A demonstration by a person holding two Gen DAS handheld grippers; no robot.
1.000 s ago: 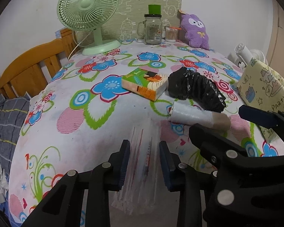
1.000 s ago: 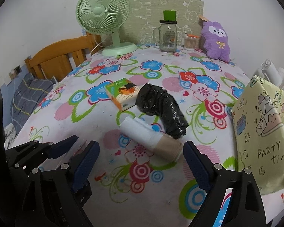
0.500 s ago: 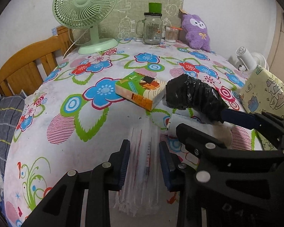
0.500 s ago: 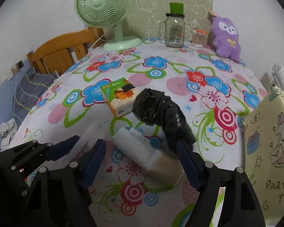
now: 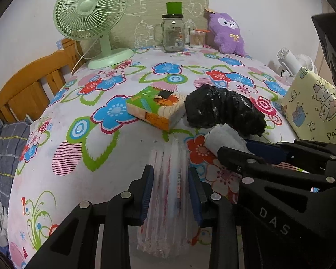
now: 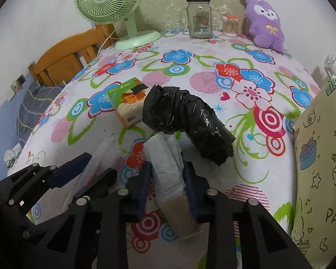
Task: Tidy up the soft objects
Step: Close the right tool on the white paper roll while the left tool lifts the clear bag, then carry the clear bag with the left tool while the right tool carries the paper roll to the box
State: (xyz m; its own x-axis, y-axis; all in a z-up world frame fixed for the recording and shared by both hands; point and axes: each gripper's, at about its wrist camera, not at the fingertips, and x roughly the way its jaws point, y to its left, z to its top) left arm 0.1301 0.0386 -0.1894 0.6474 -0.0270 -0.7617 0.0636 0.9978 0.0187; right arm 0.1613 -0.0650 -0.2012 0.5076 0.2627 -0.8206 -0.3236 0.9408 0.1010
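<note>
A clear plastic packet of thin sticks (image 5: 168, 201) lies at the near edge of the flowered table (image 5: 114, 161), and my left gripper (image 5: 170, 172) is shut on it. To its right, my right gripper (image 6: 167, 168) is closing its jaws on a white roll with a brown cardboard core (image 6: 165, 157); the pads press its sides. That roll (image 5: 224, 136) touches a crumpled black plastic bundle (image 6: 186, 121) behind it. Seen from the right wrist, the left gripper (image 6: 91, 168) sits low at the left beside the packet (image 6: 100, 150).
A green and orange tissue box (image 5: 154, 109) lies against the black bundle. A green fan (image 5: 89, 11), a glass jar (image 5: 172, 33) and a purple plush (image 6: 265, 22) stand at the back. A yellow paper party bag (image 6: 320, 157) stands at the right edge. A wooden frame (image 5: 22, 89) is left.
My right gripper came forward and down over the white roll and its wide jaws closed onto it. The left gripper kept its hold on the packet.
</note>
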